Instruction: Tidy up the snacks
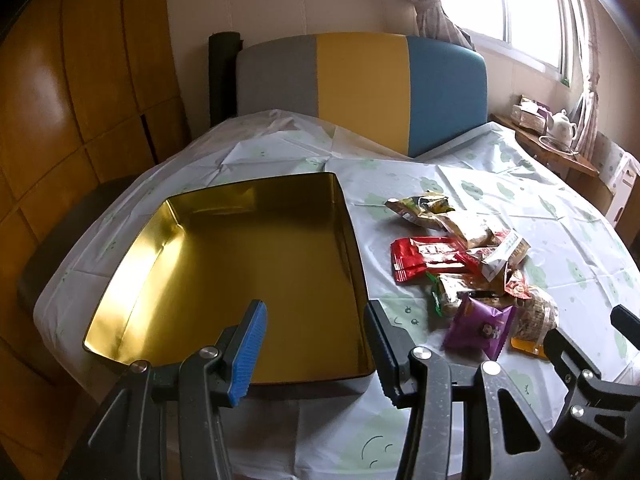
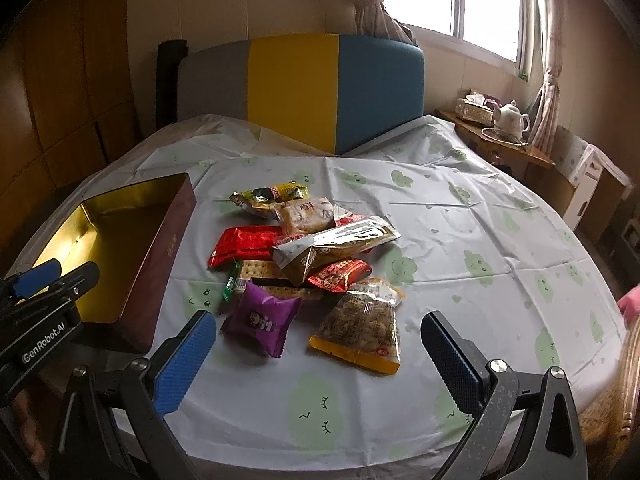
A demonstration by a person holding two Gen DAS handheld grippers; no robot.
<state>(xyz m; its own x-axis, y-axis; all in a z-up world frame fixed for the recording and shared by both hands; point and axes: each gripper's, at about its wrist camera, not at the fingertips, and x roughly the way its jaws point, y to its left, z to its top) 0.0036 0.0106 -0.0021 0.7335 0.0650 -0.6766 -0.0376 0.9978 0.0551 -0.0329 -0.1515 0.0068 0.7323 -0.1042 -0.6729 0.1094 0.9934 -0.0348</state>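
Note:
An open gold tin (image 1: 132, 264) lies empty on the left of the table, its maroon outer wall (image 2: 160, 248) facing the snacks. A pile of snack packets (image 2: 304, 248) lies to its right: a red packet (image 2: 244, 244), a silver packet (image 2: 340, 242), a purple packet (image 2: 262, 322) and a clear peanut bag (image 2: 362, 322) nearest me. My left gripper (image 1: 316, 340) hangs open over the tin's near edge with nothing between its blue pads. In the right wrist view my right gripper (image 2: 320, 356) stands wide open just short of the purple packet and the peanut bag, touching neither.
A chair (image 2: 296, 88) with a grey, yellow and blue back stands behind the round table. A side table with a white teapot (image 2: 514, 118) is at the back right. Wooden cabinets (image 1: 80, 100) line the left. A bit of a pink sleeve (image 2: 630, 304) shows at the table's right edge.

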